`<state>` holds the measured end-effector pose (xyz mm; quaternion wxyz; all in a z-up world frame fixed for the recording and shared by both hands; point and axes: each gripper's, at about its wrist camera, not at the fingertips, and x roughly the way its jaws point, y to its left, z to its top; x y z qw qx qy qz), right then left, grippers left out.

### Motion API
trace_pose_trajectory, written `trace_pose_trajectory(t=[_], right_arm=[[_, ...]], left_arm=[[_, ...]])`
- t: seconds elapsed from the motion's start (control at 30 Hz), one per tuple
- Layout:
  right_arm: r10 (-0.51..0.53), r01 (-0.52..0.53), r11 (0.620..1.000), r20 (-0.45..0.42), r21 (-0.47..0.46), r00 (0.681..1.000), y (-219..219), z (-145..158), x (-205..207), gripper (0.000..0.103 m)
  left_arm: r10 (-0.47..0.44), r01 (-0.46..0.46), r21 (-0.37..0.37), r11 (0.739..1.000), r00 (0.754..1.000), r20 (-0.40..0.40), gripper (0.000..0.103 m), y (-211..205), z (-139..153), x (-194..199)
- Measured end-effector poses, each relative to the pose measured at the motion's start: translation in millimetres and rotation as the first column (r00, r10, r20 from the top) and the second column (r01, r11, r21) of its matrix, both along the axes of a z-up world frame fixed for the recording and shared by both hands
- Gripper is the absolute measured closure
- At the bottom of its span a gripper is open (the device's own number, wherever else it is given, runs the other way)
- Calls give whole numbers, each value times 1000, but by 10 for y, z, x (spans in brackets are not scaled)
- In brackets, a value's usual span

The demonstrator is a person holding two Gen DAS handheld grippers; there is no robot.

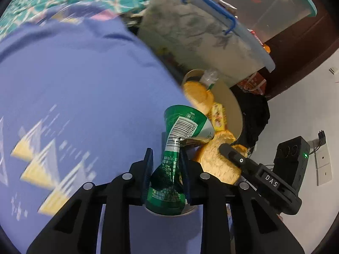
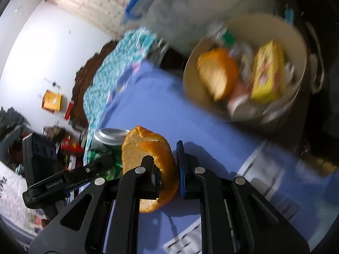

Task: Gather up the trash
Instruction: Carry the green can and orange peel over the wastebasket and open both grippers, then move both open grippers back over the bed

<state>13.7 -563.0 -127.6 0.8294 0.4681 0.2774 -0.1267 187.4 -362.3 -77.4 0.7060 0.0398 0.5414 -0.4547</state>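
Squeezing a crushed green can (image 1: 169,167) between its fingers, the left gripper (image 1: 166,158) is carrying it over the purple cloth (image 1: 74,84). The can is thin, shiny metal, bent in the middle, so it could be slipping out. The right gripper (image 2: 167,163) is pinching a curved orange peel (image 2: 148,165), bumpy and soft. It could be tearing and falling before reaching the round bin (image 2: 300,48) ahead of the fingers.
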Motion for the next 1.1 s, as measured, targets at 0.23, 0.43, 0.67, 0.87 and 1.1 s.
trace_pose_trajectory(t=[0.23,0.43,0.67,0.87,1.1], right_arm=[[-195,193,978,-19,-76,981,-839,105,-160,86],[-246,230,959,-87,-165,965,-1176,47,-114,20],[-253,252,941,24,-225,967,-624,369,-488,20],[-247,251,932,47,-262,968,161,409,-731,16],[-187,182,941,12,-286,982,962,338,-801,16]], left_arm=[[-105,106,-17,994,993,52,80,-1157,167,-35],[-108,100,76,992,988,114,29,-1695,-38,-95],[-74,48,94,994,951,301,26,-1078,167,-308],[-24,-28,113,993,900,435,13,-243,278,-538],[33,-132,169,977,872,488,12,588,235,-712]])
